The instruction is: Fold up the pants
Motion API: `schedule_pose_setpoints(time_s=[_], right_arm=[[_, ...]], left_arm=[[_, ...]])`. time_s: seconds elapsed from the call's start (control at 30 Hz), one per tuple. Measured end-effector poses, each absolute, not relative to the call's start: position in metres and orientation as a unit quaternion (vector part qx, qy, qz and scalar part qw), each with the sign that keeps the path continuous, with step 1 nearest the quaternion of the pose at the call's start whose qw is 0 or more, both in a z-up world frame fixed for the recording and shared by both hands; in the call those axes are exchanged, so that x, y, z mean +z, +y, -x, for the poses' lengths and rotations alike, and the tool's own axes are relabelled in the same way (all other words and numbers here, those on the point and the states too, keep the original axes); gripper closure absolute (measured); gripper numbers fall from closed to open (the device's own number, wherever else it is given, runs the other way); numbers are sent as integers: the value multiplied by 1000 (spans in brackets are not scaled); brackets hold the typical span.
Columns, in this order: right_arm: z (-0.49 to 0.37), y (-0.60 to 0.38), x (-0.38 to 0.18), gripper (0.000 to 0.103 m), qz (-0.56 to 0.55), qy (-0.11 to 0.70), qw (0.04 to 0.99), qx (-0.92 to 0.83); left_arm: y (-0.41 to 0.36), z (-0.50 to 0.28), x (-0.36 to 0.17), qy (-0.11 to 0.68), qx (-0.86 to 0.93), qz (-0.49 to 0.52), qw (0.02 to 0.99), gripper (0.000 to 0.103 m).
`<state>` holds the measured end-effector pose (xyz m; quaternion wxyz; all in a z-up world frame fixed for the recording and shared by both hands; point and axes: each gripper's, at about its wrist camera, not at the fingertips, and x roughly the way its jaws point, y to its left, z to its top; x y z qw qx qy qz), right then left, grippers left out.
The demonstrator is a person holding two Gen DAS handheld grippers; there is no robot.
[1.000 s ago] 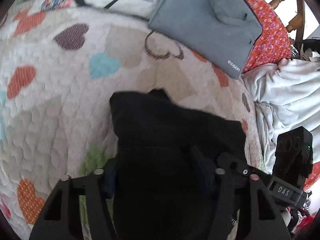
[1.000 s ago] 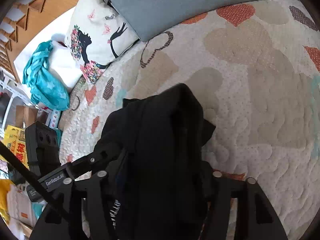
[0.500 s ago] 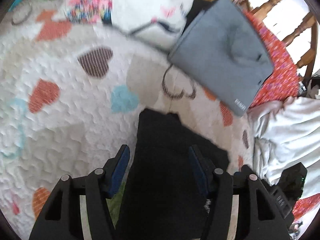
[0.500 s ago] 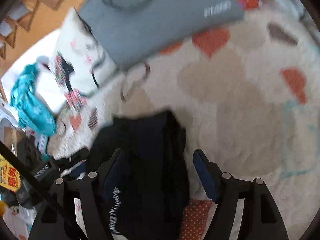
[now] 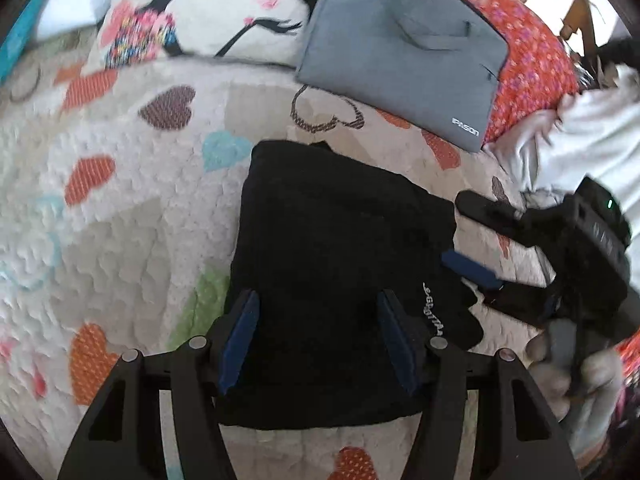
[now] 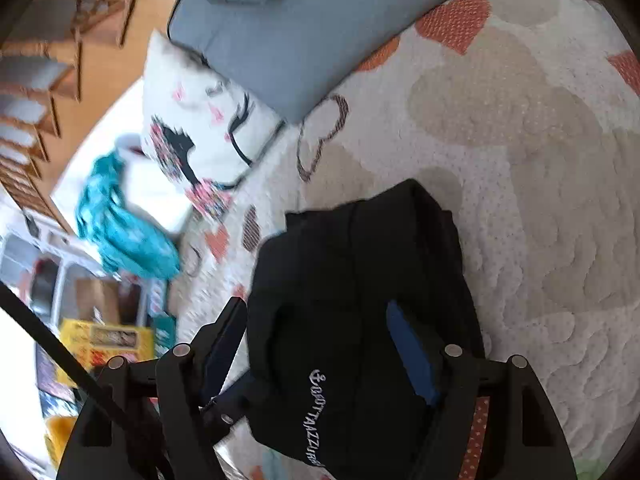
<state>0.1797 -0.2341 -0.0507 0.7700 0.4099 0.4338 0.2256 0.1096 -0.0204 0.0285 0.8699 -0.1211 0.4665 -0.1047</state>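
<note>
The black pants (image 5: 332, 240) lie folded into a compact bundle on the heart-patterned quilt (image 5: 120, 220), white lettering showing near one edge. They also show in the right wrist view (image 6: 360, 300). My left gripper (image 5: 320, 340) is open, its blue pads either side of the bundle's near part, holding nothing. My right gripper (image 6: 320, 344) is open over the bundle's lettered end; it also shows at the right of the left wrist view (image 5: 476, 240), beside the pants' edge.
A grey laptop sleeve (image 5: 400, 48) and a white printed pillow (image 5: 208, 12) lie beyond the pants. Red floral fabric (image 5: 532, 60) and pale bedding (image 5: 592, 136) are at right. Teal cloth (image 6: 120, 232) and boxes (image 6: 108, 340) lie off the bed's left side.
Both grippers have opened and let go of the pants, which now rest flat on the quilt. Both have drawn back a little from the bundle.
</note>
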Motion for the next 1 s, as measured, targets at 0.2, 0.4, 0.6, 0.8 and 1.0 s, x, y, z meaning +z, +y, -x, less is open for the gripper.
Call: schedule_pose_setpoints(time_s=[0.2, 0.4, 0.6, 0.8, 1.0], right_arm=[[-159, -246, -26, 23, -359, 408, 817, 192], [-125, -261, -23, 23, -363, 399, 825, 170], [-78, -243, 8, 22, -281, 362, 873, 167], [-45, -216, 11, 19, -222, 357, 893, 163], [-44, -203, -4, 19, -201, 383, 888, 157]], left_arm=[[-1, -88, 55, 428, -96, 125, 890, 43], [6, -48, 95, 330, -28, 95, 939, 43], [12, 11, 126, 225, 18, 70, 972, 13], [26, 35, 126, 203, 63, 68, 975, 2], [27, 21, 112, 257, 70, 65, 962, 1]])
